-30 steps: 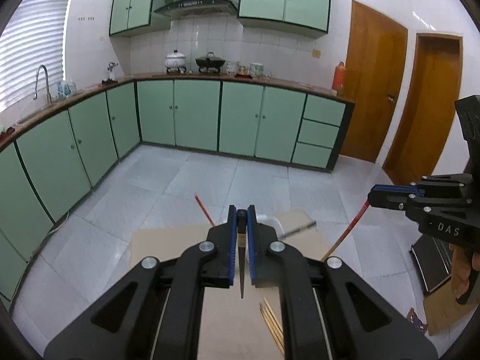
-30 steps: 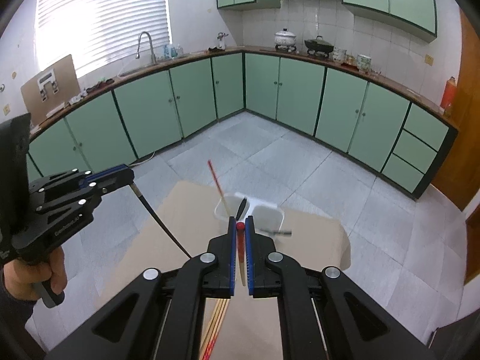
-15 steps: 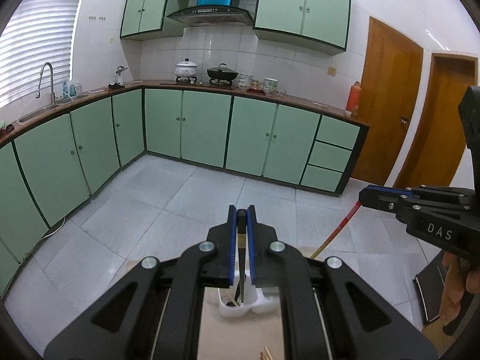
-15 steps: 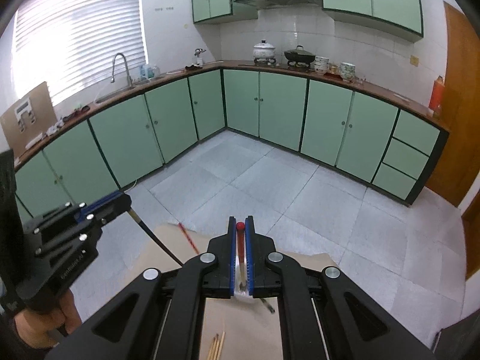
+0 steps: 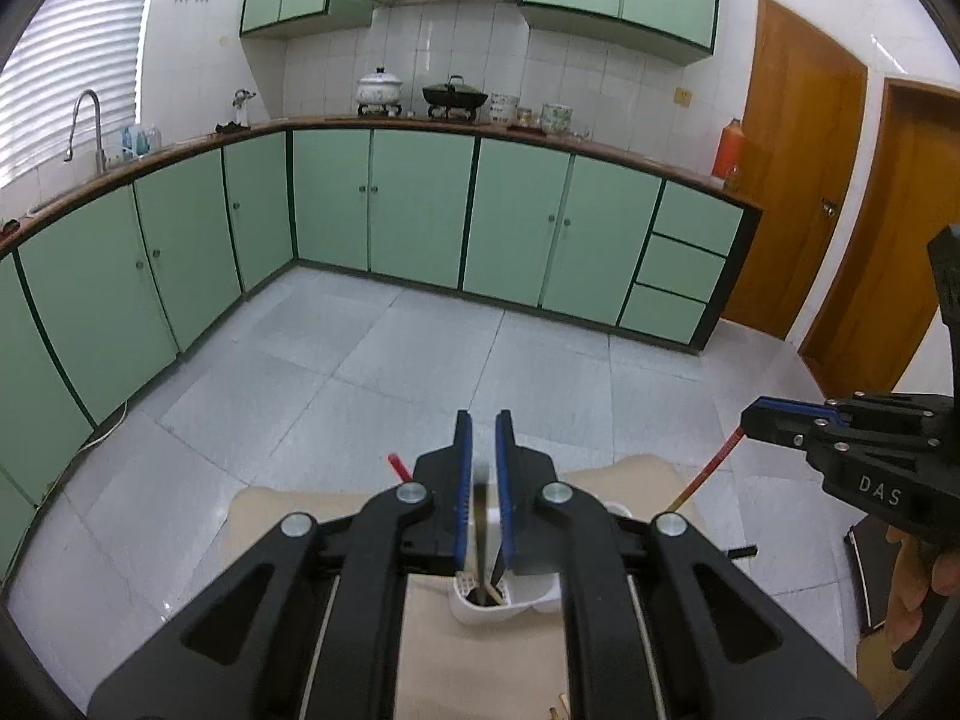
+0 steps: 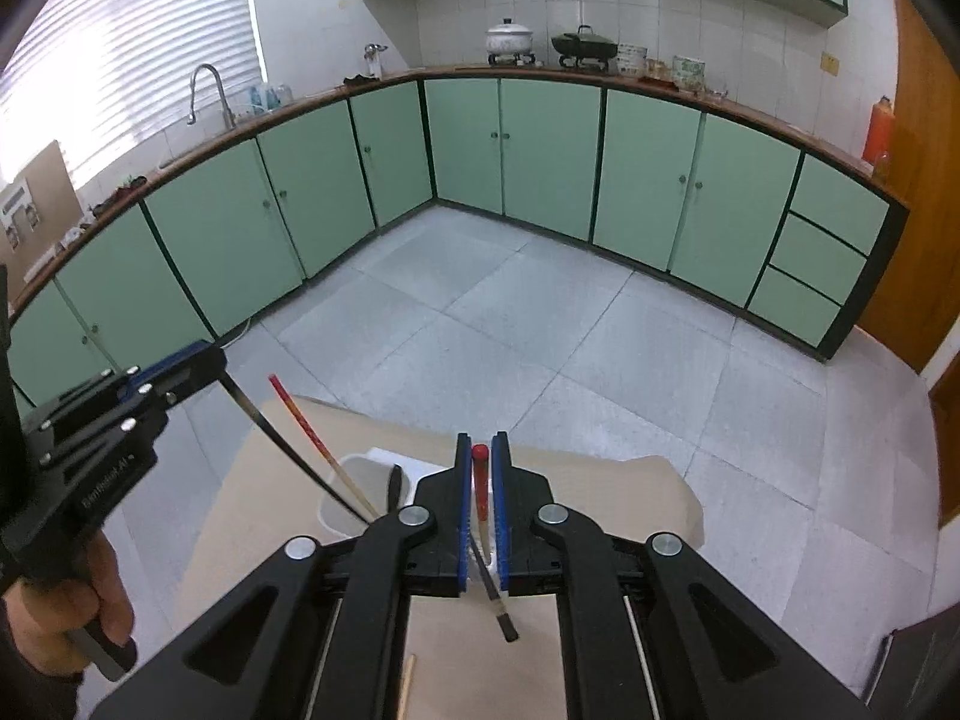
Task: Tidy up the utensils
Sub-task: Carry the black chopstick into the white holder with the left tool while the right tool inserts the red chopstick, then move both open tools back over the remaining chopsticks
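**Nearly at the holder: two chopsticks, one small opening**

Both grippers are angled down over the white utensil holder (image 5: 480, 612), which sits on the beige table (image 6: 600, 480) at the bottom centre of both views.

- The left gripper (image 5: 483, 420) is closed around a dark chopstick (image 6: 288, 450) with barely any gap. The stick is blurred between the pads, so the firmness of the pinch can't be read.
- The right gripper (image 6: 482, 441) is clamped on a red-tipped chopstick (image 6: 479, 480).

Risks
- A loose pinch on the left could let the dark chopstick slide or swing, so it lands on the rim or the table.
- A second red chopstick (image 6: 300, 420) already leans out of the holder, right beside the dark one. A brush against it could lever it out.
- The holder looks light. A stick end catching its wall might tip or push it.
- Both sticks are converging on the same small opening and could cross and jam.

Hard to make out
- Each gripper body hides the lower end of its own chopstick, so whether it is inside the holder is unclear.
- The holder's compartments are mostly covered, and which one each stick is over can't be told.
- A dark handle (image 6: 495, 600) shows low between the right jaws. What it belongs to is unclear.
- Pale sticks (image 6: 408, 684) are cut off at the bottom edge.
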Motion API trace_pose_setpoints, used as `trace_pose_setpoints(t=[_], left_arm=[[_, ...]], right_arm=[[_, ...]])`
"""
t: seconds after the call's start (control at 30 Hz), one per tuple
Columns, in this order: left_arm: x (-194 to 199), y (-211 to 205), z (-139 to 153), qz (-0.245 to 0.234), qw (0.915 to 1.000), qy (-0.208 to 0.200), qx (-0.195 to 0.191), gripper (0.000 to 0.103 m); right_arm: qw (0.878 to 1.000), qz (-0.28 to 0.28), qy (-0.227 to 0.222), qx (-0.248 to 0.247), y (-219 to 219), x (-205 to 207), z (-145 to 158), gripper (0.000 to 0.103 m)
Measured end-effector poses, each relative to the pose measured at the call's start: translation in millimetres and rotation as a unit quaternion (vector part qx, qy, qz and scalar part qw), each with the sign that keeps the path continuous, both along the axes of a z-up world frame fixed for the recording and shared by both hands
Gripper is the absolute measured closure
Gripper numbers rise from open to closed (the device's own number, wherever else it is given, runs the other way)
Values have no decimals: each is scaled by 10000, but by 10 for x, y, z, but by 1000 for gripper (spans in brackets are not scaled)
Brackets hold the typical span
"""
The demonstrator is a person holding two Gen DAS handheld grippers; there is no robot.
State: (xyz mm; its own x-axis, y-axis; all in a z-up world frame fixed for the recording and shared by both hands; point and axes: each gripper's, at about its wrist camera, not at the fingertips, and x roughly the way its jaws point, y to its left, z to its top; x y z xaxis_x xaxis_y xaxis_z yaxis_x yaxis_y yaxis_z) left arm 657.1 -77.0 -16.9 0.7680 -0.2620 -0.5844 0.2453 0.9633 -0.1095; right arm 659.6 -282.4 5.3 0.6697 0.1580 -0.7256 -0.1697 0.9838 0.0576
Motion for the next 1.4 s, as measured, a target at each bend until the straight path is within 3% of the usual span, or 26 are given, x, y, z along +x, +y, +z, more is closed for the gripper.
trace_pose_setpoints(t=[0.17, 0.27, 0.47, 0.67, 0.9, 1.1, 1.23, 1.4], left_arm=[[-115, 88, 149, 49, 9999, -77, 101, 68], [-306, 163, 304, 31, 9997, -174, 188, 61], [-1000, 347, 326, 43, 9990, -250, 368, 46], [-1833, 557, -165, 104, 9994, -184, 282, 46], [-2701, 674, -944, 233, 9997, 107, 61, 45], [-3302, 642, -1787, 254, 9993, 286, 30, 45], [-3520, 729, -2035, 396, 9987, 313, 6, 45], [-3609, 769, -2180, 404, 9985, 369, 34, 45]], right_arm=[[10000, -15, -50, 1, -80, -135, 81, 95], [9998, -19, -199, -8, -128, -314, 185, 92], [9976, 122, -670, 148, -182, -1149, 219, 80], [9955, 114, -911, 223, -254, -2128, -355, 80], [9971, 183, -704, 218, -96, -3099, -1413, 80], [9990, 329, -295, 116, 98, -3507, -2367, 80], [9989, 436, -151, 28, 190, -3619, -2628, 80], [9976, 629, -284, -104, 306, -3605, -2680, 79]])
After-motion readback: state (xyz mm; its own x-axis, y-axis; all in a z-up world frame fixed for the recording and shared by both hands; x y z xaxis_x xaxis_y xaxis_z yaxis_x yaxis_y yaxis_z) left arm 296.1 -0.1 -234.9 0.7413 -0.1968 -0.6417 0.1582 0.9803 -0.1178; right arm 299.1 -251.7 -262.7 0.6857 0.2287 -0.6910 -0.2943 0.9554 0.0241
